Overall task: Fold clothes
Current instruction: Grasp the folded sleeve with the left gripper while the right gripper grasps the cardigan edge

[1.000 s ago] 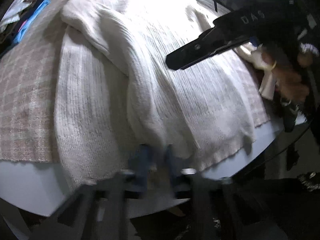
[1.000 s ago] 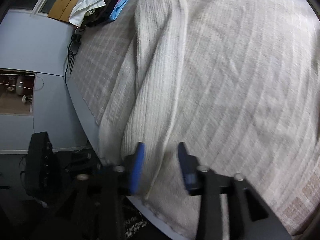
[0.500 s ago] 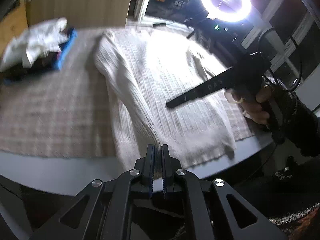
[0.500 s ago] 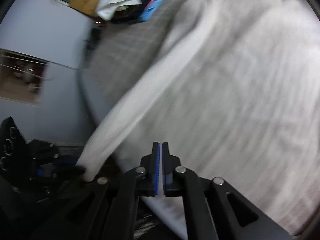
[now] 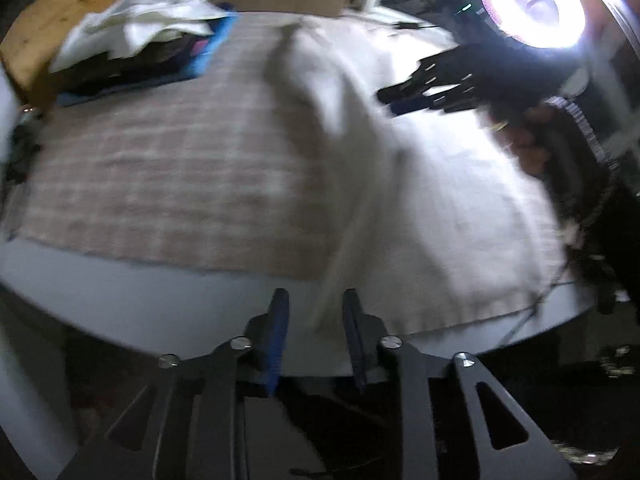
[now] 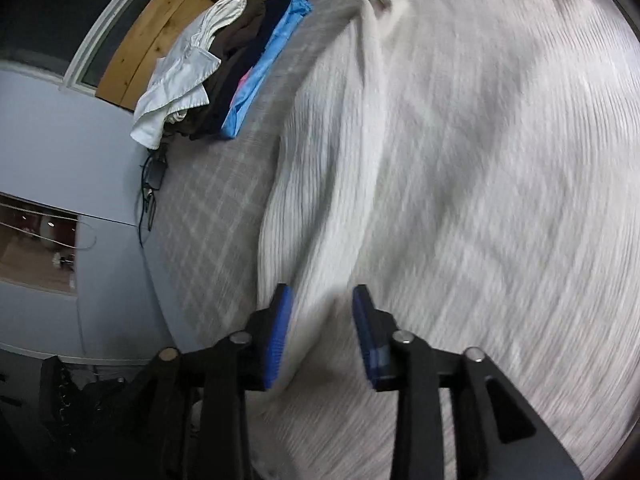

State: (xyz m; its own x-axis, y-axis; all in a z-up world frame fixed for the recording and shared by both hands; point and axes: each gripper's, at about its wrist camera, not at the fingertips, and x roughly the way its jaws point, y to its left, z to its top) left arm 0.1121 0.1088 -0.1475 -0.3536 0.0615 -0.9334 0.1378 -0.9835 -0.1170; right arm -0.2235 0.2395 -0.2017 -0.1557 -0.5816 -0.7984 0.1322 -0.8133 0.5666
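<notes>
Both pairs of fingers, pressed together half a second ago, now stand apart. On the left gripper [image 5: 314, 332] a blurred strip of the white sweater [image 5: 420, 184] hangs between the blue pads; whether it touches either one cannot be told. On the right gripper [image 6: 323, 334] a fold of the same sweater [image 6: 460, 160] lies in the gap, close against the pad at 9 o'clock and clear of the other.

Motion blur smears both views, so the knit ribs read only in the right wrist view. There the sweater fills everything from 12 round to 6 o'clock and is cut off by the lens edge. At 10 o'clock the checked cloth [image 6: 208, 216] under it shows, with a pile of clothes [image 6: 224, 80] at 11 o'clock, a white garment on top.

Only the left wrist view shows the pale table edge [image 5: 160, 304] at 8 o'clock, the ring light [image 5: 532, 4] glaring at 1 o'clock, and the right gripper [image 5: 404, 96] from outside at 2 o'clock, above the sweater, held by a hand [image 5: 528, 144] in a dark sleeve. Its fingertips are too blurred there to judge. The pile [image 5: 140, 40] sits at 10 o'clock on the cloth [image 5: 160, 168].
</notes>
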